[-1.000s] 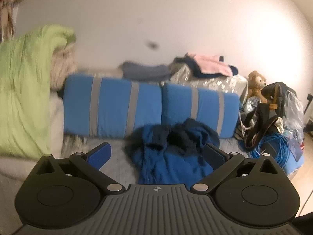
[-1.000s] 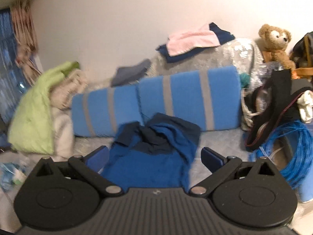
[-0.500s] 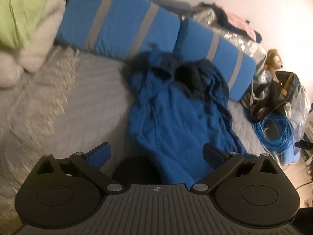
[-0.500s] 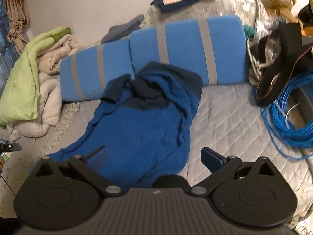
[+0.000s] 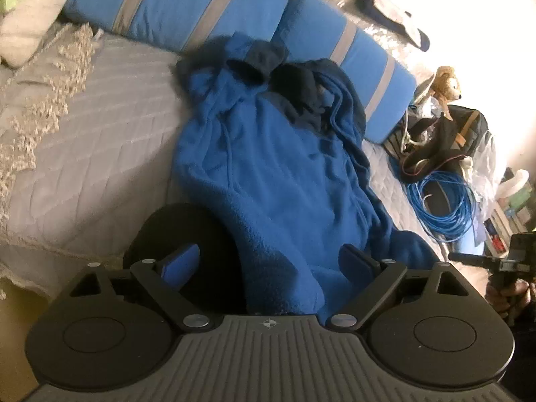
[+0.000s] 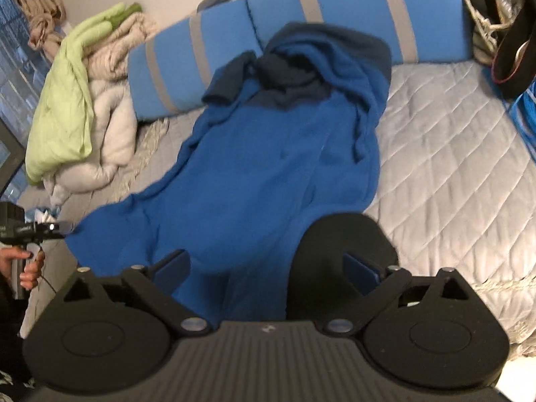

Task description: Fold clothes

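A blue fleece garment (image 5: 274, 167) (image 6: 268, 167) with a dark navy collar part lies crumpled lengthwise on the grey quilted bed (image 5: 83, 140) (image 6: 452, 154), its top against the blue pillows. My left gripper (image 5: 271, 261) hovers open over the garment's near hem, with a black round object (image 5: 181, 231) just beyond its left finger. My right gripper (image 6: 268, 264) is open above the near end too, the same black round object (image 6: 345, 244) by its right finger. Neither holds cloth.
Two blue pillows with grey stripes (image 5: 207, 3) (image 6: 351, 10) line the bed's far edge. A green and beige blanket pile (image 6: 83, 100) sits left. A blue cable coil (image 5: 442, 204), dark bags (image 5: 449, 137) and a teddy bear (image 5: 445, 83) crowd the right end. A hand (image 6: 28, 264) holds the other gripper's handle.
Both grippers tilted down and came nearer to the bed, from facing the wall to looking over the garment. The garment's lower part and the black round object came into view. Jaws stayed open.
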